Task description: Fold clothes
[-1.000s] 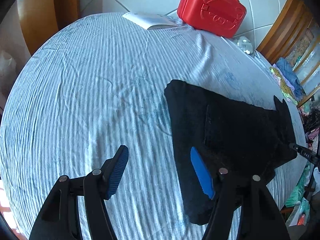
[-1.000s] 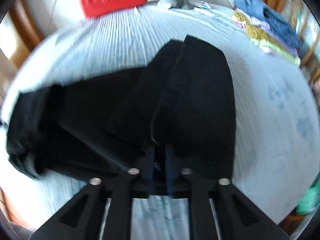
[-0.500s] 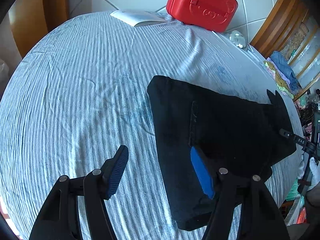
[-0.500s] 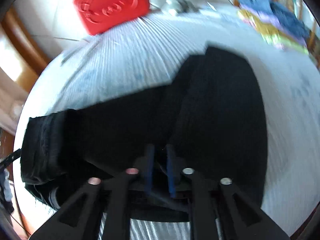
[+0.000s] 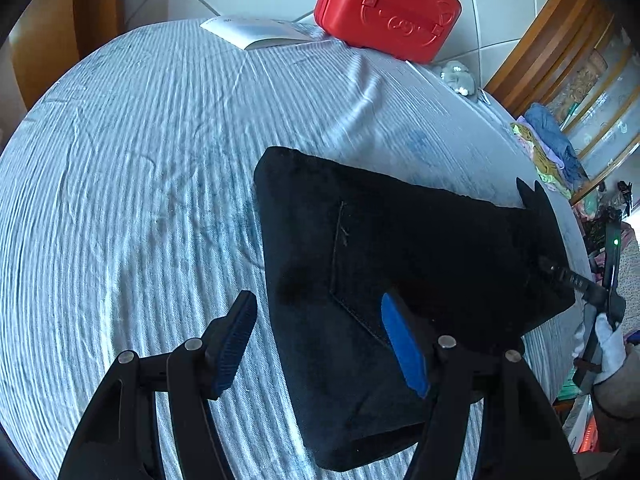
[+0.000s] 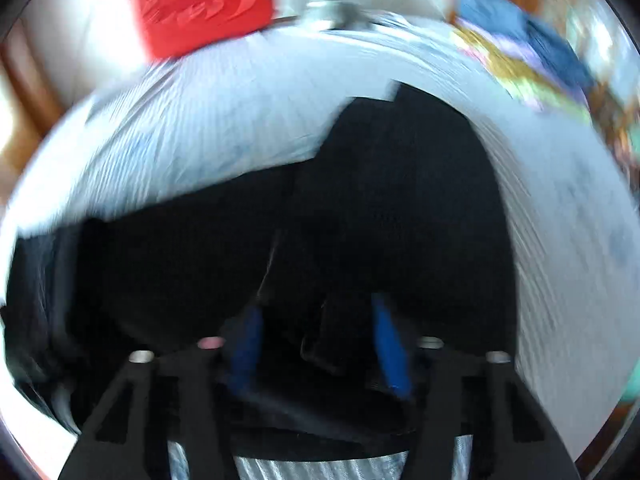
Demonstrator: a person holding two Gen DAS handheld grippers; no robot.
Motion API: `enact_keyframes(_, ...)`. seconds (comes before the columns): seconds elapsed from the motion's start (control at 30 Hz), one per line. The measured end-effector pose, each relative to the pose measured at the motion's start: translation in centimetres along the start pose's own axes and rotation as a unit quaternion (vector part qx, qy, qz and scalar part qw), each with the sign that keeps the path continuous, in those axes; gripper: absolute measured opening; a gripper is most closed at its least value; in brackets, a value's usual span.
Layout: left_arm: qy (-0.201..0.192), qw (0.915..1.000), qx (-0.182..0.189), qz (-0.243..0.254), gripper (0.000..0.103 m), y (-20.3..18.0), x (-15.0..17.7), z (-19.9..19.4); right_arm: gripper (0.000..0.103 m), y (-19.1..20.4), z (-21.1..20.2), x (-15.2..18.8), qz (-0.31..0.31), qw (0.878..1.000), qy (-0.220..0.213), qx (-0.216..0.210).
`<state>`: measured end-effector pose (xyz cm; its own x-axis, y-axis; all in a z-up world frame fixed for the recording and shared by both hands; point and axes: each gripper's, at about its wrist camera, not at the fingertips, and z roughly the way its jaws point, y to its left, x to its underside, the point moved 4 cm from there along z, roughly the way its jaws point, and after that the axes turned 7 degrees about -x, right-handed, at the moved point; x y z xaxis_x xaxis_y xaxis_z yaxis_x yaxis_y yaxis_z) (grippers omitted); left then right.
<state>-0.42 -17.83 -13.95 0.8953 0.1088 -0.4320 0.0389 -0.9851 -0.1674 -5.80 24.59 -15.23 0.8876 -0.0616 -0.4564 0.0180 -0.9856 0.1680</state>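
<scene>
A black garment (image 5: 400,264), folded into a thick wedge with a stitched pocket seam facing up, is lying on the right half of a round worktop (image 5: 140,168) covered in pale blue striped cloth. The left tool (image 5: 320,340) is hovering at the near edge with its blue-padded fingers (image 5: 404,344) spread wide and released; the right finger is sitting over the garment, the left finger over bare cloth. In the blurred right wrist view, the right tool (image 6: 316,340) is pointing into the garment's dark folds with its blue pads apart; whether any fabric is caught between them cannot be told. A gloved hand (image 5: 606,340) is holding that tool at the worktop's right edge. At the far side, a red case (image 5: 386,8), a white booklet (image 5: 256,32) and a small grey soft toy (image 5: 456,76) are resting. A pile of coloured clothes (image 5: 548,152) is sitting far right.
</scene>
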Motion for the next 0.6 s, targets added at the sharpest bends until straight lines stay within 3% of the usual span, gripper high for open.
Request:
enact_keyframes(0.03,0.001,1.0000,-0.001,0.002,0.066,0.0,0.0,0.1,0.025,-0.2,0.1,-0.2,-0.005,1.000,0.002,0.009)
enact_keyframes(0.13,0.002,0.9999,-0.007,0.010,0.066,-0.3,-0.1,0.3,0.026,2.0,0.5,0.4,-0.098,0.993,-0.001,0.070)
enact_keyframes(0.2,0.003,0.9999,-0.009,0.014,0.066,-0.3,-0.1,0.3,0.023,2.4,0.5,0.4,-0.106,0.992,-0.001,0.070)
enact_keyframes(0.27,0.003,0.9998,-0.010,0.018,0.066,-0.4,-0.2,0.3,0.021,0.0,-0.4,-0.4,0.002,1.000,0.005,-0.016)
enact_keyframes(0.3,0.003,0.9997,-0.011,0.019,0.066,-0.4,-0.2,0.3,0.021,-1.3,-0.9,-0.4,0.062,0.995,0.002,-0.076)
enact_keyframes(0.33,0.004,0.9997,-0.011,0.021,0.066,-0.5,-0.2,0.3,0.021,-2.4,-1.9,-0.5,0.115,0.983,-0.011,-0.144)
enact_keyframes(0.43,0.004,0.9996,-0.010,0.025,0.066,-0.5,-0.3,0.3,0.021,-1.3,-5.0,-0.4,0.112,0.970,-0.030,-0.212)
enact_keyframes(0.5,0.003,0.9996,-0.008,0.027,0.066,-0.4,-0.3,0.1,0.021,1.2,-6.9,0.4,0.075,0.968,-0.024,-0.237)
enact_keyframes(0.6,0.001,0.9996,-0.004,0.029,0.066,-0.5,-0.4,-0.2,0.021,6.2,-7.1,3.2,-0.017,0.973,0.019,-0.228)
